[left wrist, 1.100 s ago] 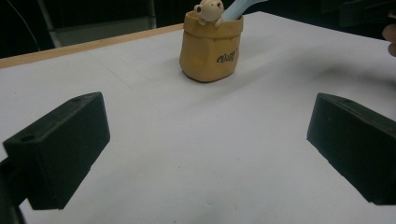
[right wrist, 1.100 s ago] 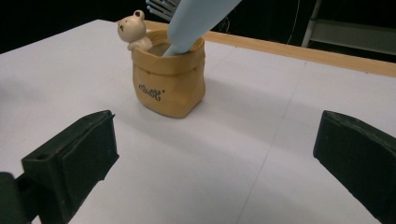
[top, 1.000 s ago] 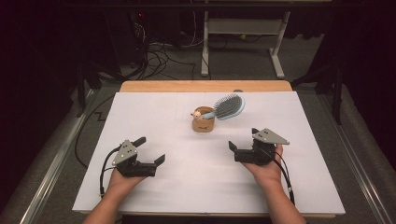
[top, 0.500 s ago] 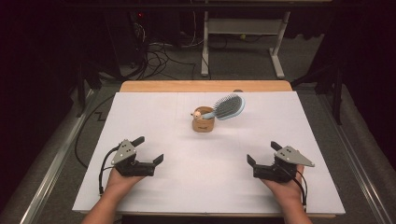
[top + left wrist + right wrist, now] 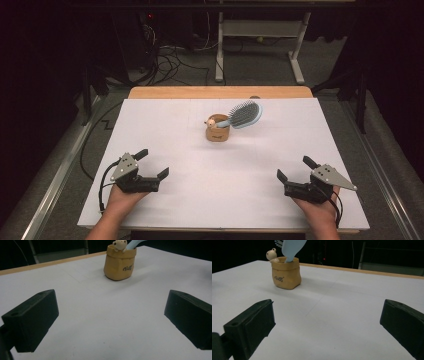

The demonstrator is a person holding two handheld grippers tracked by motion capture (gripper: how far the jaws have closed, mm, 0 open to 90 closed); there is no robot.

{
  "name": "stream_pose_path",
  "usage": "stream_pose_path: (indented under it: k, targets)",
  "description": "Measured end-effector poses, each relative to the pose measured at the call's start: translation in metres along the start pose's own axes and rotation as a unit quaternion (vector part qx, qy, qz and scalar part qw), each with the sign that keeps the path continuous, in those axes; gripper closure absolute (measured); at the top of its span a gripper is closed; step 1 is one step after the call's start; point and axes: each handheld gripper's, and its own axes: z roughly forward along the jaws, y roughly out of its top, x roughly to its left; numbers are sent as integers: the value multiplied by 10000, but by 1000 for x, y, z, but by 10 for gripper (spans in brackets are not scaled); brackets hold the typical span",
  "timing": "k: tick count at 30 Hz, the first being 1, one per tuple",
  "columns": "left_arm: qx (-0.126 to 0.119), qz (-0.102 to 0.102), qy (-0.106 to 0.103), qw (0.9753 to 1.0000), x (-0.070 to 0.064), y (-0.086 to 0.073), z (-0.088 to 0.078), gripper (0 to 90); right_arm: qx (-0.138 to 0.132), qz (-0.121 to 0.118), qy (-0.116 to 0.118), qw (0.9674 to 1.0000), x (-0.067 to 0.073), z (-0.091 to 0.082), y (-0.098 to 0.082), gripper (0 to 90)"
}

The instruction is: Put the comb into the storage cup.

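Both tongs sit low at the near corners of the white desk (image 5: pixel 200 150), well apart from each other. The left tongs (image 5: pixel 152 164) gape wide with nothing between the jaws, and the right tongs (image 5: pixel 295 168) are just as wide and just as empty. Out in the middle, toward the far side, stands a tan pouch-shaped holder (image 5: pixel 218 133) with a little bear figure (image 5: pixel 119 244) at its rim, and a pale blue hairbrush (image 5: pixel 243 115) pokes out of it, head tilted up to the right

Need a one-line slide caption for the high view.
Both grippers, left and right, rest open near a tan pot holding a blue hairbrush.
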Motion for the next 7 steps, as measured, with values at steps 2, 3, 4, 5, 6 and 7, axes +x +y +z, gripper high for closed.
stream_pose_path:
  k: [2,3,4,5,6,7]
  targets:
    - [-18,4,12,10000,0,0,-1,0,48,-37,-17,10000,1,1,-1,3]
    - [-23,12,13,10000,0,0,-1,0,53,-45,-24,10000,1,1,-1,3]
    - [-25,17,16,10000,0,1,-1,0,73,-36,-22,10000,1,1,-1,3]
    - [-26,14,16,10000,1,1,-1,0,81,-43,-29,10000,0,2,-2,3]
    - [-20,8,9,10000,1,1,-2,0,97,-48,-33,9999,0,2,-2,3]
    - [-16,5,-1,10000,1,1,-2,0,107,-54,-37,9999,0,2,-2,3]
